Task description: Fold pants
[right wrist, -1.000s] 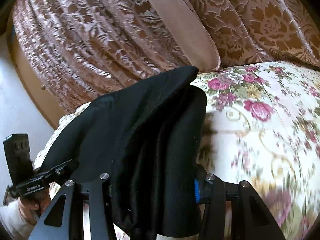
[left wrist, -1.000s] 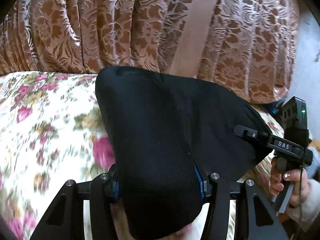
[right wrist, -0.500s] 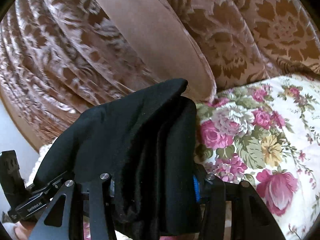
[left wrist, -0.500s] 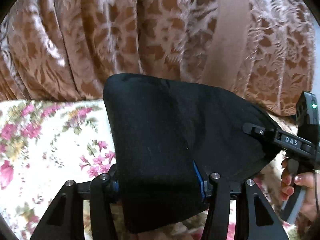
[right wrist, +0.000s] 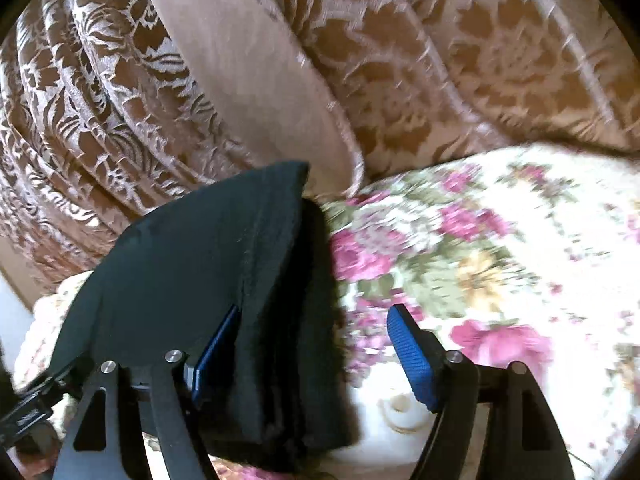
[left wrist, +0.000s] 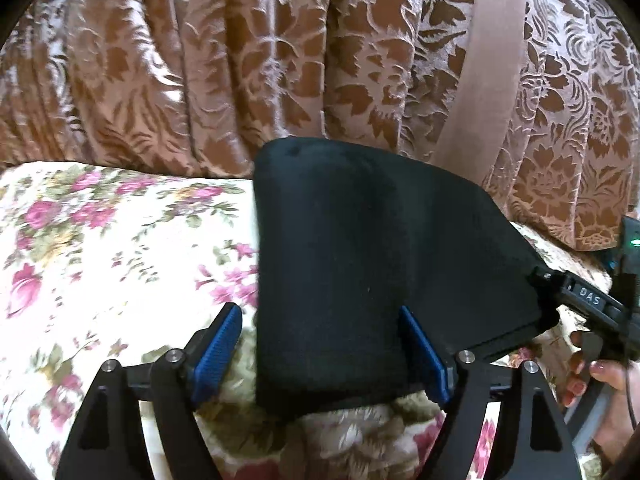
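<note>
Bed [left wrist: 100, 264], floral cover, patterned curtain [left wrist: 240, 60] behind. Black pants [left wrist: 360, 264] lie on bed near curtain, already folded into compact thick stack. Left gripper [left wrist: 320, 356] and right gripper [right wrist: 316, 352] both opening, pads parting from stack edges, fabric between them. Judgement: final fold apparently placed; only release, perhaps smoothing, remains.

The right gripper [right wrist: 316, 344] jaws are opening around the folded black fabric pants [right wrist: 208, 280]. The pants lie on a cream floral bedcover [right wrist: 520, 260], before a brown patterned curtain [right wrist: 440, 60].
</note>
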`<act>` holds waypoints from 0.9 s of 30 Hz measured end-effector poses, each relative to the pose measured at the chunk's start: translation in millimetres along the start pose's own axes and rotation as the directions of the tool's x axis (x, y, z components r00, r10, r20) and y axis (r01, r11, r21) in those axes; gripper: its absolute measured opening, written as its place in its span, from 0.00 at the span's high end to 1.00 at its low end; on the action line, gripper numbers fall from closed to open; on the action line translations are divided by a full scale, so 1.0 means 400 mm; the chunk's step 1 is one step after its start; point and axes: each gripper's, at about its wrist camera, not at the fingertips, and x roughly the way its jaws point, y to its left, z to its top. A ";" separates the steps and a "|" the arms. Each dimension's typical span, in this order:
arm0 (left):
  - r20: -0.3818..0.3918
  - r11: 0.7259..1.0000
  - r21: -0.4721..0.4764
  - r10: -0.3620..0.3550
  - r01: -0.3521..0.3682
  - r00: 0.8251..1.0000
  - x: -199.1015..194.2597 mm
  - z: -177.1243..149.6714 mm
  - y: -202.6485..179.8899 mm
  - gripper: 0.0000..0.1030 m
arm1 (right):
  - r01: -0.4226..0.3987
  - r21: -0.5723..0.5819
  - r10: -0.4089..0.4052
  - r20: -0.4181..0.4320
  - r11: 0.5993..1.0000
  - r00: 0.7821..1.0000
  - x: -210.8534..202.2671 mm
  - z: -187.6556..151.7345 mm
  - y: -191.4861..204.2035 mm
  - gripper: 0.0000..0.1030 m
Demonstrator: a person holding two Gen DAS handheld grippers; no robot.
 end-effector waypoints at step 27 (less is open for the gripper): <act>0.188 0.988 -0.013 0.152 -0.153 0.970 -0.313 -0.209 -0.051 0.04 | 0.119 -0.118 -0.109 0.087 0.986 0.990 -0.337 -0.237 0.175 0.25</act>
